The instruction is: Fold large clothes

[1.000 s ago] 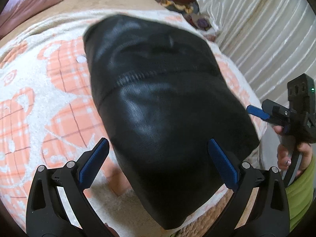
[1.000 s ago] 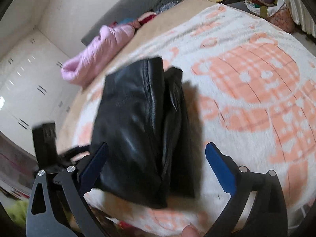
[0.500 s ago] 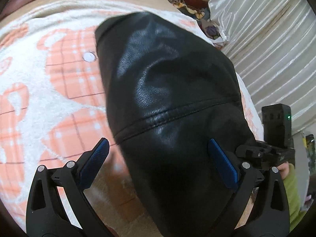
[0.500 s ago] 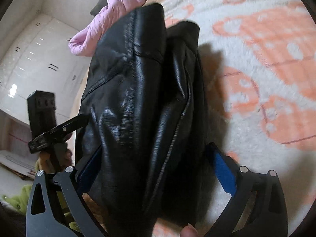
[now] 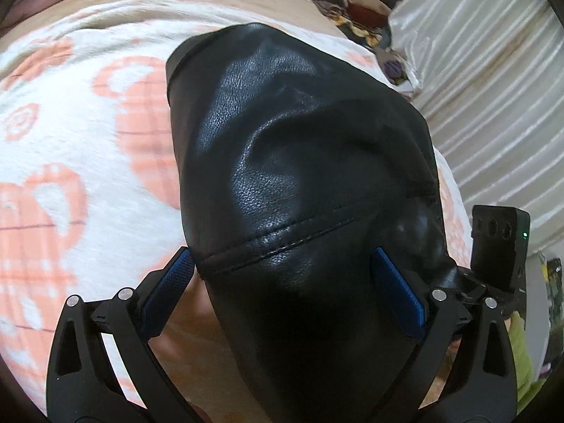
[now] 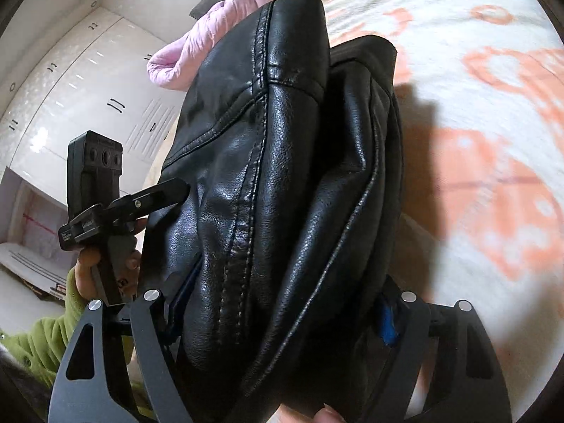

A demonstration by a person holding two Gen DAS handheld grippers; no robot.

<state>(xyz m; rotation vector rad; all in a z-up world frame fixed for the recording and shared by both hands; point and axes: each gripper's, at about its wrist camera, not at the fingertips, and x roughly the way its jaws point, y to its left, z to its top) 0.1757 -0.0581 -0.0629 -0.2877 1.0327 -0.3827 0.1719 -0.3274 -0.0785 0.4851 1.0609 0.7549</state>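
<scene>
Thing: a black leather jacket (image 5: 303,190), already folded into a thick bundle.
Place: it lies on a bed under a white and orange blanket (image 5: 70,162), near the bed's edge.
Left claw (image 5: 289,296): spread wide, blue pads either side of the jacket's near end, not pressing it.
Right claw (image 6: 282,317): closing around the jacket's thick folded edge; the bundle fills the gap, but whether the pads press yet is hard to tell.
Handling: probably heavy, thick and fairly stiff; the glossy surface looks slippery, and the layers may spring open.
Where to hold: likely the stacked edges near the stitched seam (image 5: 282,243), catching every layer.
Nearby: a pink coat (image 6: 211,31) lies beyond.
</scene>
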